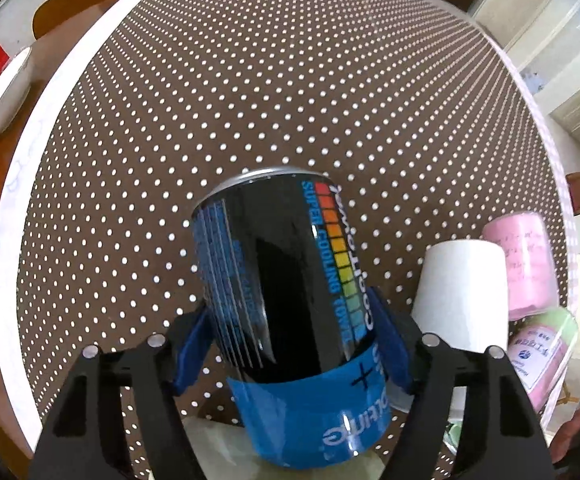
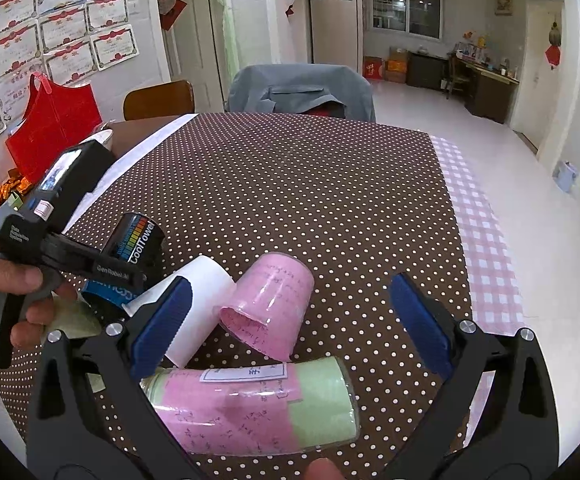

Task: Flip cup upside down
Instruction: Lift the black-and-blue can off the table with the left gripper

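"CoolTowel" and "SUPER COOLING" on the black-and-blue cup (image 1: 290,280); "GenRobot.AI" on the left tongs (image 2: 114,268).

Across the middle of the right wrist view spreads the table (image 2: 310,184), covered in a brown cloth with white dots; a pink checked cloth (image 2: 486,240) shows along its right edge. Behind it stands a chair draped in grey fabric (image 2: 300,88), with a wooden chair (image 2: 158,98) to its left. Framed certificates (image 2: 50,36) cover the upper left wall. A pale glossy floor (image 2: 442,108) runs toward a window (image 2: 408,10) and a dark desk (image 2: 486,84) at upper right.
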Demonstrator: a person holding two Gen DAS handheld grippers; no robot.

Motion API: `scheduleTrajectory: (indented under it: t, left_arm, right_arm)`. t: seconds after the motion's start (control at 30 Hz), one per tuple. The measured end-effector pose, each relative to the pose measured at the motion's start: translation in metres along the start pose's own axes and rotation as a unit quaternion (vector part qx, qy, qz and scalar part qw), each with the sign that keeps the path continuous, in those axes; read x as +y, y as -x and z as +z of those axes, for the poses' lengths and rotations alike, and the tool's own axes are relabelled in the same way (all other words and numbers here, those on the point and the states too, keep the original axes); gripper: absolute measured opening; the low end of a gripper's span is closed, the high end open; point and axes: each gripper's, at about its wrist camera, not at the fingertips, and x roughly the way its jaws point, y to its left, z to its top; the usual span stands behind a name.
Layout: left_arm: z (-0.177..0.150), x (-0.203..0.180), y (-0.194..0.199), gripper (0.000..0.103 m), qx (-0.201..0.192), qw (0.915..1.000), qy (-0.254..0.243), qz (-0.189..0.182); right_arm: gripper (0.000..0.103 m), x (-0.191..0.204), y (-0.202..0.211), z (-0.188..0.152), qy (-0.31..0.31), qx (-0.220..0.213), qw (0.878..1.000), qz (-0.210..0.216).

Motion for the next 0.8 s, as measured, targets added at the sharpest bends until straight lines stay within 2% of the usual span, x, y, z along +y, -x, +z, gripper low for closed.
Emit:
scheduleTrajectory:
  t: [0.23,0.47,0.53,0.8]
  left_arm:
    - [0.000,-0.018,0.021,0.069,-0.029,0.9993,-0.017,-0.015]
    - [-0.004,0.002,0.070,0.068,-0.081,0.9960,-0.022,-0.031]
    - [-0.022,0.018,0.090,0.068,-0.095,0.9944,-0.024,-0.038]
    - [-0.091,0.001,0.144,0.068,-0.150,0.9852,-0.053,-0.062]
  right_arm:
    - [0.097,-0.003,0.009,-0.005,-0.009,-0.003,1.000,-0.003]
    - [0.097,-0.003,0.032,-0.012,-0.015,-0.021,1.000,-0.010]
    - [0.097,-0.003,0.040,-0.014,-0.018,-0.026,0.999,-0.012]
    - [0.097,-0.001,0.080,-0.043,-0.027,-0.058,0.998,-0.021]
